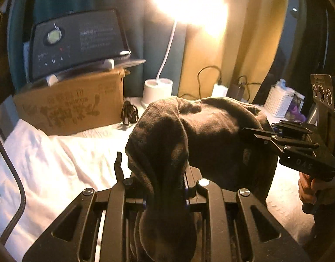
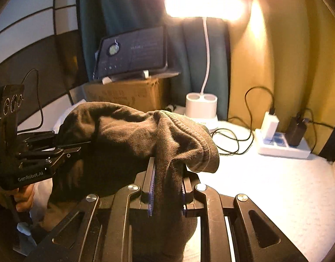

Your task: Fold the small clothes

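A dark brown knitted garment [image 1: 202, 128] hangs stretched between my two grippers above a white-covered surface [image 1: 64, 163]. My left gripper [image 1: 165, 187] is shut on one bunched end of it, and cloth spills over its fingers. In the left wrist view the right gripper [image 1: 250, 132] enters from the right, clamped on the far end, with a hand [image 1: 309, 187] on its handle. In the right wrist view my right gripper [image 2: 167, 181] is shut on the ribbed edge of the garment [image 2: 128, 131]. The left gripper [image 2: 80, 147] bites the other end at the left.
At the back stand a cardboard box [image 1: 75, 107] with a black panel device [image 1: 78, 41] on top, and a lit white desk lamp [image 1: 157, 89]. A white power strip with chargers and cables [image 2: 281, 142] lies at the right. A white basket [image 1: 281, 102] sits beyond it.
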The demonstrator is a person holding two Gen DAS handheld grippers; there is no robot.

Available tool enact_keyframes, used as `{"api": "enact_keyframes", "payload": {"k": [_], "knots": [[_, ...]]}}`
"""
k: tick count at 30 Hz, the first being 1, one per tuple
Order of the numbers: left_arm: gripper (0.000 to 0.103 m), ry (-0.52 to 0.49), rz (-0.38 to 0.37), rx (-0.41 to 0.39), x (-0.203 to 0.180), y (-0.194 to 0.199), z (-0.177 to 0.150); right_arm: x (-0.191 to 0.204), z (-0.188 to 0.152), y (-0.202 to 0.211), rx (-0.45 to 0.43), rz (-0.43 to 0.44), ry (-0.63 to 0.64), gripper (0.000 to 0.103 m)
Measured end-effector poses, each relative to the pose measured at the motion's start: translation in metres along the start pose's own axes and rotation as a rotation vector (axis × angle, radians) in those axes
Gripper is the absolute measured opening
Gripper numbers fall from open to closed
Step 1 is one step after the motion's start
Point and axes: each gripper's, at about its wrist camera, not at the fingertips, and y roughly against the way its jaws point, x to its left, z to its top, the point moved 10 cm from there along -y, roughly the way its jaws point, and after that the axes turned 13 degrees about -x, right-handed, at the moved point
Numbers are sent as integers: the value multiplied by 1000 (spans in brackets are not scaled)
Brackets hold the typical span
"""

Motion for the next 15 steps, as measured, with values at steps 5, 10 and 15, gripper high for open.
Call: {"api": "enact_keyframes", "payload": {"k": [5, 10, 15], "knots": [[22, 15, -1, 65, 14, -28, -21, -12, -19, -31, 61, 17, -27, 18], [26, 38, 27, 133, 27, -52, -41, -23, -45, -62, 128, 33, -48, 18], [33, 75, 54, 215, 42, -72, -58, -35, -81, -92, 224, 30, -80, 18]]}}
